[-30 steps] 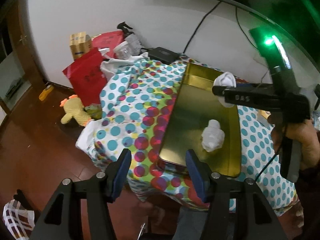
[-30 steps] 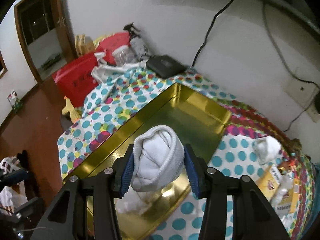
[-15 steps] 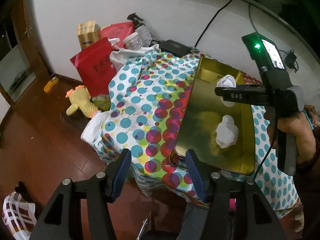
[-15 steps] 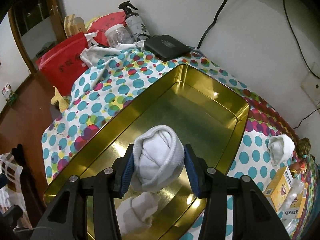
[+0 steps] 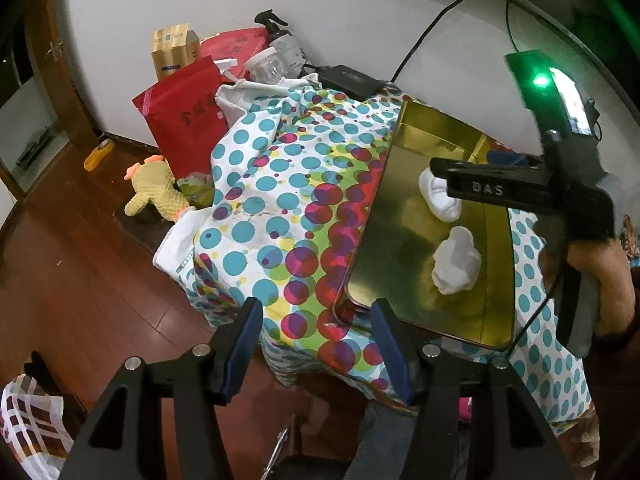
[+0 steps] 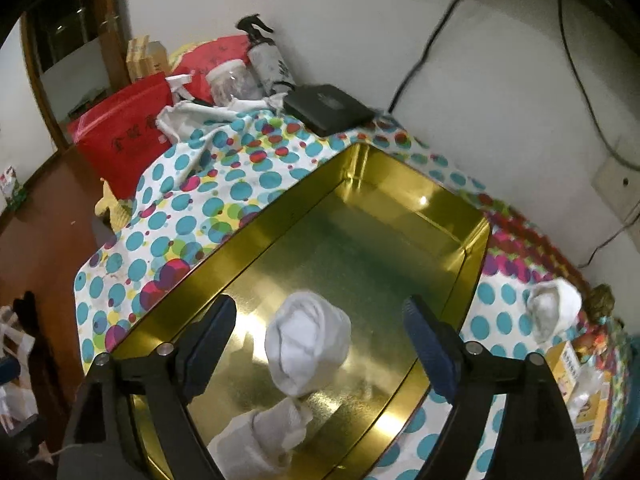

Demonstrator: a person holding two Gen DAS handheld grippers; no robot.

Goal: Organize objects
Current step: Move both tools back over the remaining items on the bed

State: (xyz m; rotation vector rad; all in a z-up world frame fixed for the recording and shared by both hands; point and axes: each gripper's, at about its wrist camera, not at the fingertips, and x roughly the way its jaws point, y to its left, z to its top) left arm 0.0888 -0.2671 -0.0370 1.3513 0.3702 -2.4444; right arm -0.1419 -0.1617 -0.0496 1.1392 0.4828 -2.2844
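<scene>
A gold metal tray (image 6: 372, 184) (image 5: 400, 152) lies on a table under a polka-dot cloth (image 5: 280, 200). Over the tray, my right gripper (image 6: 320, 344) is opening, and a rolled white sock (image 6: 306, 344) sits between its blue pads, touching neither. A second rolled white sock (image 6: 260, 436) (image 5: 456, 264) lies in the tray nearer me. A third white sock roll (image 6: 554, 308) rests on the cloth right of the tray. My left gripper (image 5: 316, 348) hangs open and empty off the table's near edge. In the left wrist view the right gripper's arm covers part of the released sock (image 5: 438, 196).
At the table's far end stand a red bag (image 5: 184, 120), a spray bottle (image 5: 282, 46), a clear jar (image 6: 232, 82) and a black box (image 6: 328, 108) with a cable. Small boxes (image 6: 568, 364) lie at the right. A yellow plush toy (image 5: 154, 196) is on the wooden floor.
The right gripper sank over the tray with the rolled sock, then spread its jaws and let it go. The left gripper barely moved.
</scene>
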